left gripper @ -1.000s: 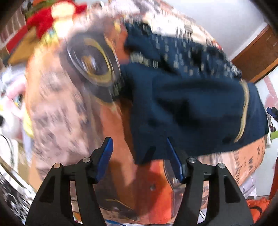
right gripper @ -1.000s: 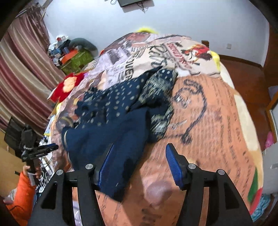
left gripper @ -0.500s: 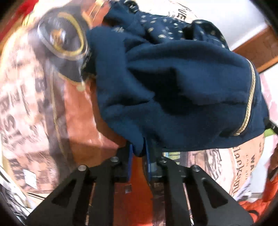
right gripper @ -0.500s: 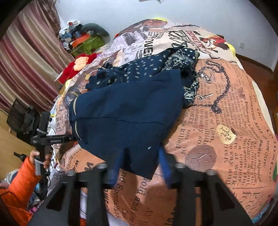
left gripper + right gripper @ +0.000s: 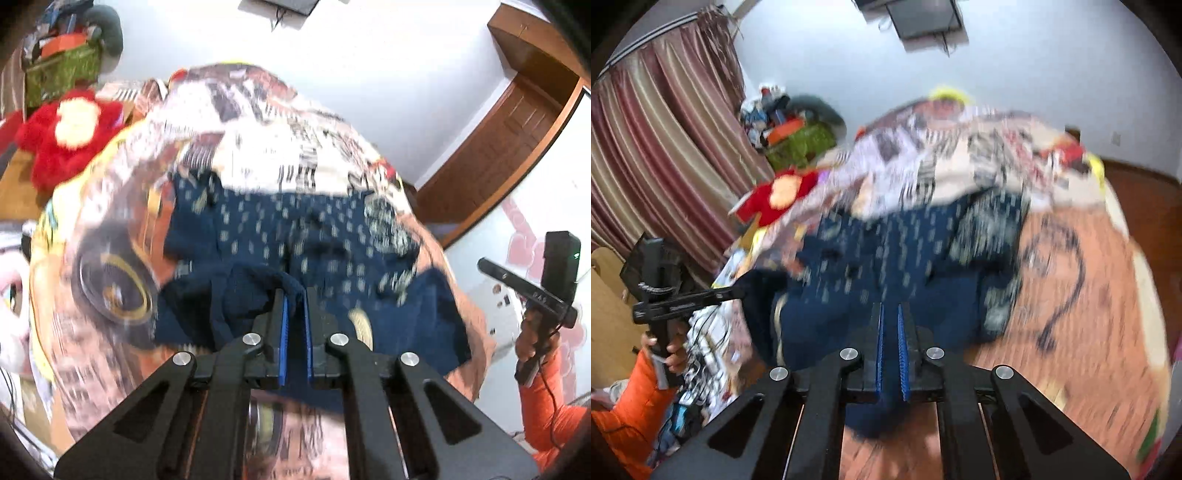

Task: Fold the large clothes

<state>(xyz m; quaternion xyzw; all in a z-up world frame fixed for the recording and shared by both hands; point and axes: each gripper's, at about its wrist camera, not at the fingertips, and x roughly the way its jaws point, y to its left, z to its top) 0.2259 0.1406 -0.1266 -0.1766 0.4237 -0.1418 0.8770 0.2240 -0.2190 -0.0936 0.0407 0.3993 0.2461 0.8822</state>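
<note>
While pinched by both grippers, navy garment (image 5: 399,325) drapes over bedspread (image 5: 110,206).

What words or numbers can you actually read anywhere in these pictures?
None can be read.
Bedspread: newspaper-style lettering, smeared by motion blur.
Left hand-held gripper handle: a small pale mark, too small to read.
Right hand-held gripper handle: the same, unreadable.
</note>
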